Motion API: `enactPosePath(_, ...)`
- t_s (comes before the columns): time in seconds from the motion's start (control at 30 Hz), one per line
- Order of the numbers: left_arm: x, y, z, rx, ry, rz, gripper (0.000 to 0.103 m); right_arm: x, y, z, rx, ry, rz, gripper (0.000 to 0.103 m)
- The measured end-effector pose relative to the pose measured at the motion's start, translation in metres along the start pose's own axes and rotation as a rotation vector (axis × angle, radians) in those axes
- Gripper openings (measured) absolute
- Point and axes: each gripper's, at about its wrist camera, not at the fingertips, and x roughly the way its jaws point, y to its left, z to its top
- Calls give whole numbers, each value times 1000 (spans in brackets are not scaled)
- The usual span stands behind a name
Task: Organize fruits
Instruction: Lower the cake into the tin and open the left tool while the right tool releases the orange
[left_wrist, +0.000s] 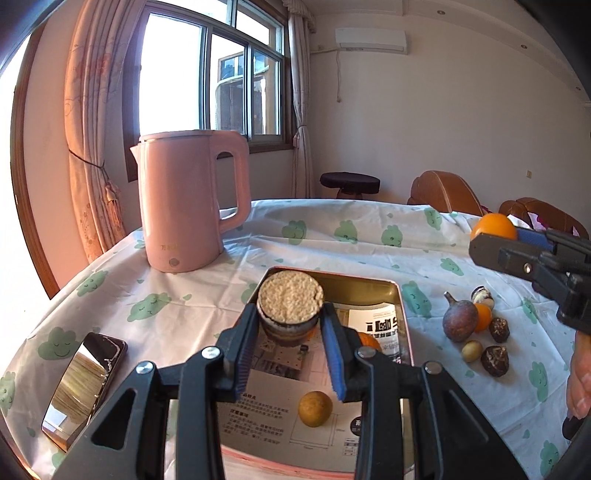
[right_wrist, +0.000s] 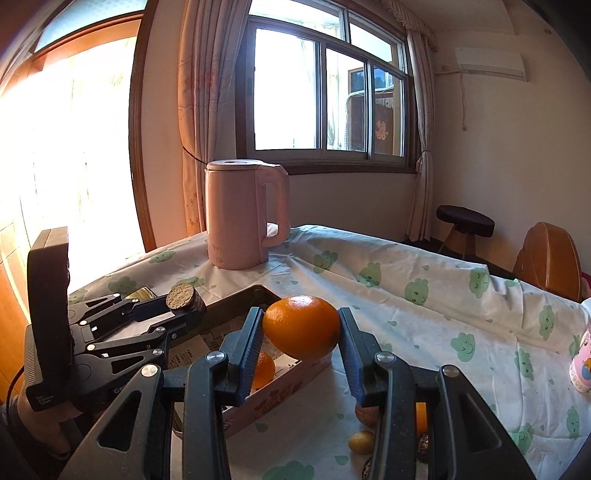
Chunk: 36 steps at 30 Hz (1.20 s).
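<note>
Two grippers clamped: left gripper (left_wrist: 290, 325) on round, perhaps crumb-topped cake (left_wrist: 290, 301); right gripper (right_wrist: 301, 332) on orange (right_wrist: 301, 326) above tin (left_wrist: 400, 295).

The right gripper (right_wrist: 301, 334) clamps an orange (right_wrist: 301, 328) above the tin (right_wrist: 275, 384).

Home: curtains (right_wrist: 195, 110), kettle (left_wrist: 188, 199), clothed table (left_wrist: 332, 236).

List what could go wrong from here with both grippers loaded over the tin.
1. The orange is pinched only at its sides by the right gripper; it could slip and roll off the table.
2. The left gripper holds the round cake by its lower edge, so it may tip out.
3. Both grippers converge on the tin and could collide, or drop onto the small fruit already inside.
</note>
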Motion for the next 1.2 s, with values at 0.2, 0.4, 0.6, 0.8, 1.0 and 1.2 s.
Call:
enactPosePath(0.2, 11, 9, -3, -13, 46, 11, 36, 27, 16, -7, 7, 60, 39, 42)
enactPosePath(0.4, 15, 14, -5, -18, 63, 24, 36, 45, 32, -20, -6, 109, 65, 42)
enactPosePath(0.6, 18, 17, -7, -26, 77, 26, 36, 53, 40, -30, -18, 139, 77, 42)
enactPosePath(0.8, 23, 18, -11, -31, 92, 27, 36, 59, 46, -35, -26, 161, 79, 42)
enactPosePath(1.0, 24, 18, -12, -33, 98, 29, 36, 62, 48, -36, -30, 171, 77, 43)
enactPosePath(1.2, 24, 19, -12, -36, 98, 33, 36, 65, 50, -39, -32, 187, 79, 43)
